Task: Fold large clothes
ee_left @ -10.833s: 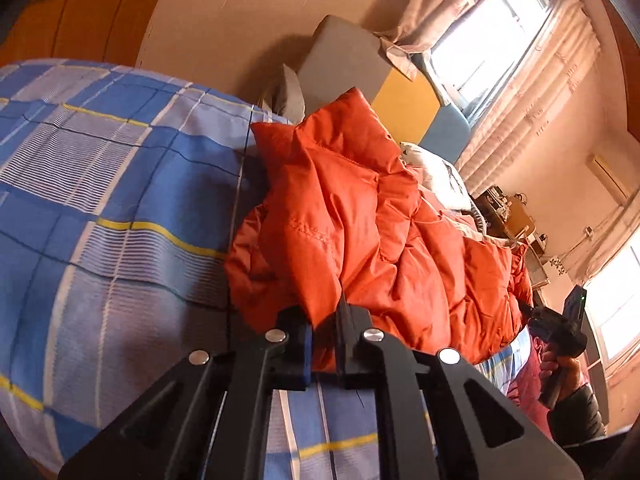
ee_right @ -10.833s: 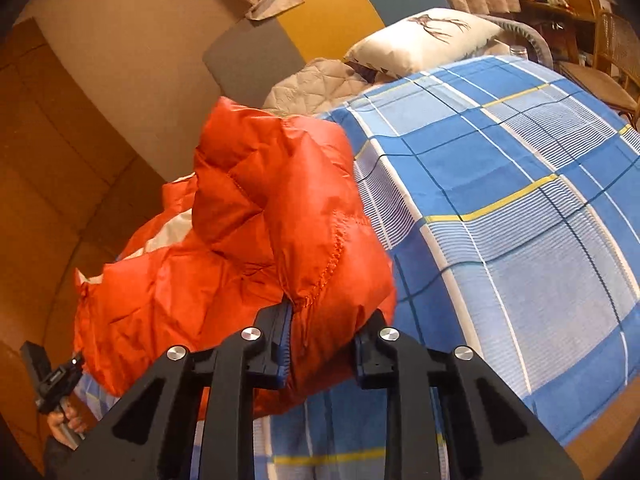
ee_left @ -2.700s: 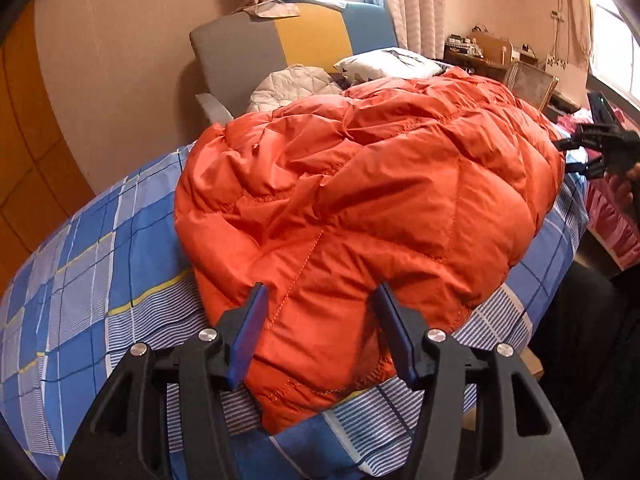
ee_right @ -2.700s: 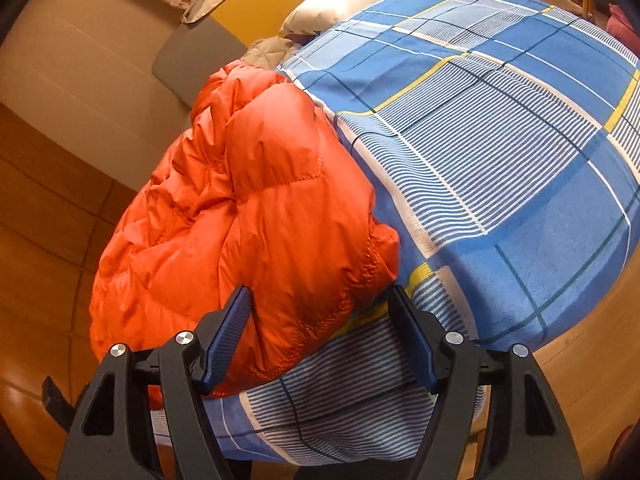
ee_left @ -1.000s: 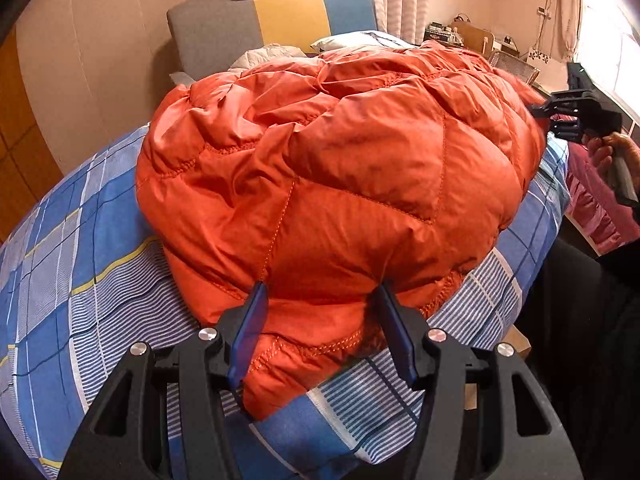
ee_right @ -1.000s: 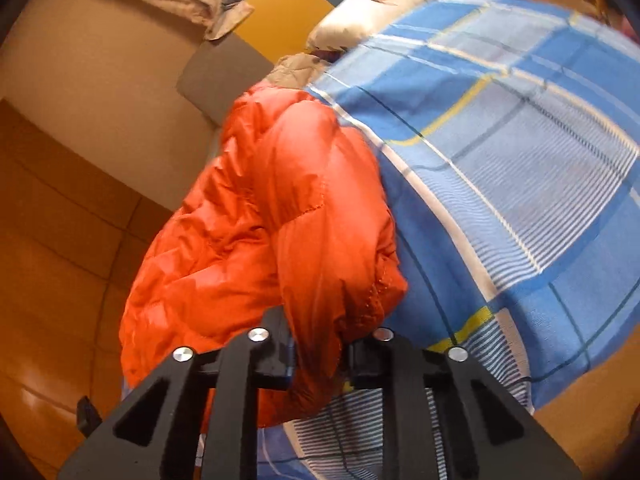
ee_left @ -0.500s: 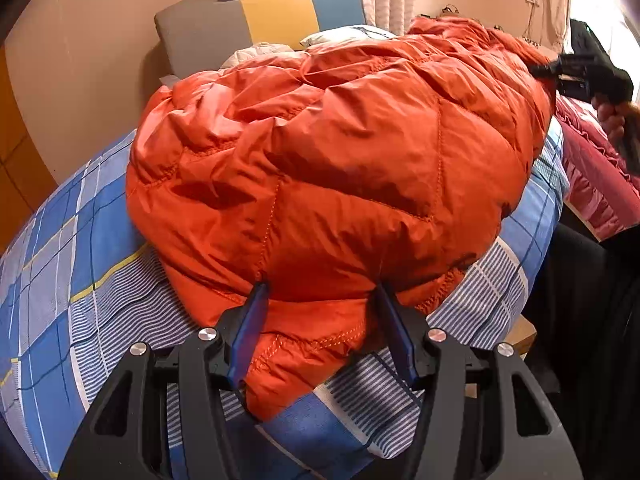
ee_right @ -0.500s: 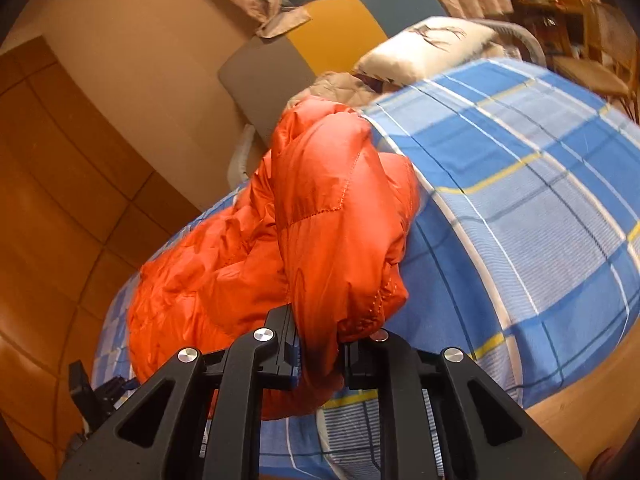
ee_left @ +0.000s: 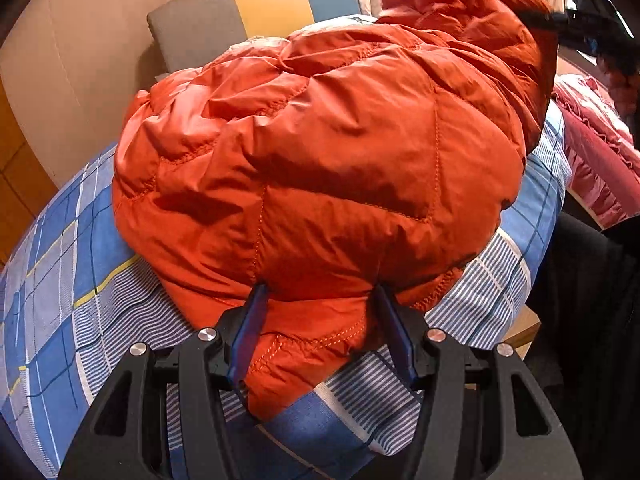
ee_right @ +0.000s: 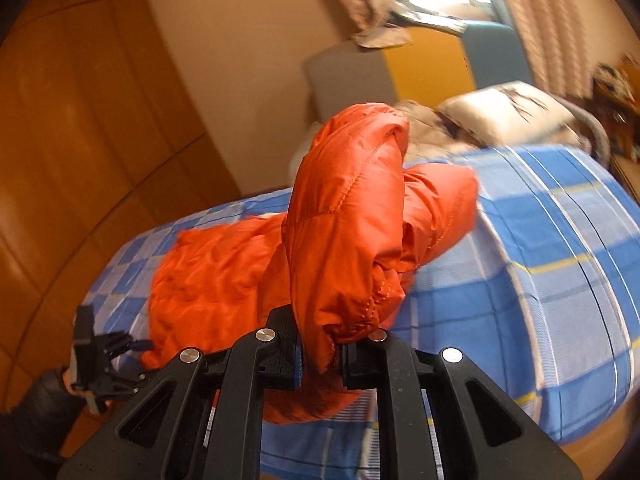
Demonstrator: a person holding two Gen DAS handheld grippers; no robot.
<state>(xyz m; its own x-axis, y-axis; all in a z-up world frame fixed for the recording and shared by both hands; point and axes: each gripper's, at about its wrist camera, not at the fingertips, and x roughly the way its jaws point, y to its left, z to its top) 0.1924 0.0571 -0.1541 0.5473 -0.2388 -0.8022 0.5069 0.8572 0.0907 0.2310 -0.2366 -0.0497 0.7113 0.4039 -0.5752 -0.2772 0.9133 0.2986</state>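
1 puffy orange quilted down jacket (ee_left: 320,152) lies on the blue plaid bedsheet (ee_left: 60,280). 2 grippers: right gripper (ee_right: 318,354) clamps its lifted edge; left gripper (ee_left: 318,332) straddles the hem, jaws spread.

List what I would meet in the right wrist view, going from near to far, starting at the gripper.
right gripper shut on the orange down jacket → blue plaid bedsheet → white pillow → grey, yellow and blue headboard → curtains
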